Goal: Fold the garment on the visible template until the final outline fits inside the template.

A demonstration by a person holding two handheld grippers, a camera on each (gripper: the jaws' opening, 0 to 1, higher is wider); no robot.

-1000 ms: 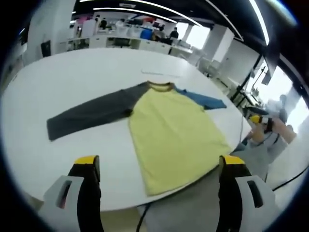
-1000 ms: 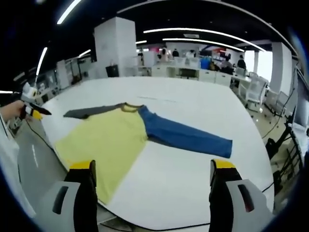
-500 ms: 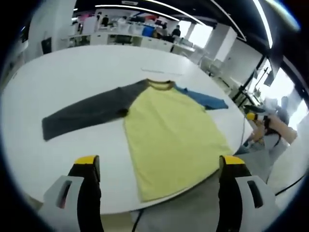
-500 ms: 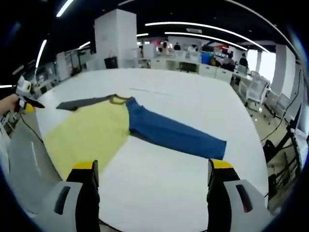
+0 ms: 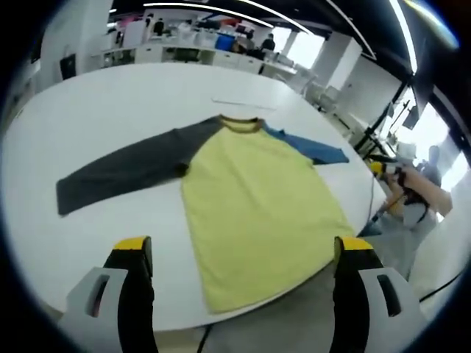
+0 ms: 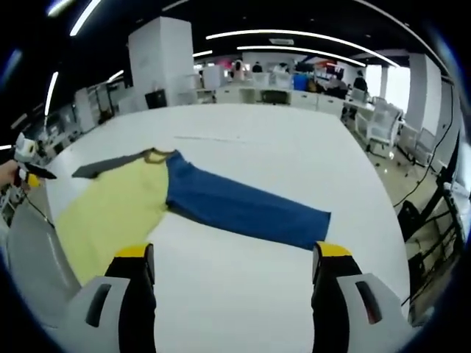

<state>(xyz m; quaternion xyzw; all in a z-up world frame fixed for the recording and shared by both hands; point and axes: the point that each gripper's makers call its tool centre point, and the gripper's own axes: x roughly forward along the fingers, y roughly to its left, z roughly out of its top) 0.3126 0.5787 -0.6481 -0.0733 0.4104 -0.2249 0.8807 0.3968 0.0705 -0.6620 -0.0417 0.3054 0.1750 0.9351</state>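
A long-sleeved raglan shirt with a pale yellow body (image 5: 257, 213) lies spread flat, front up, on a large round white table (image 5: 96, 103). Its 2 sleeves stretch out to opposite sides: a dark grey sleeve (image 5: 121, 169) and a blue sleeve (image 6: 243, 208). In the left gripper view the yellow hem lies at the near table edge, the brown-trimmed collar (image 5: 241, 123) points away, and the blue sleeve shows as a short strip beyond the far shoulder. In the right gripper view the blue sleeve runs long across the middle of the table, its cuff nearest the camera, with the yellow body to its left and the grey sleeve a thin band behind.

Past the collar a faint pale line (image 5: 243, 104) lies on the tabletop; it may be a template marking, but it is too dim to say.

The left gripper (image 5: 243, 254) hangs above the near table edge, its 2 yellow-tipped black jaws wide apart and holding nothing, one on either side of the hem. The right gripper (image 6: 232, 257) hangs over bare table just short of the blue cuff, its jaws likewise spread and empty.

Around the table is an open office with white desks (image 6: 272, 94), chairs, a white column (image 6: 165, 55) and ceiling light strips.
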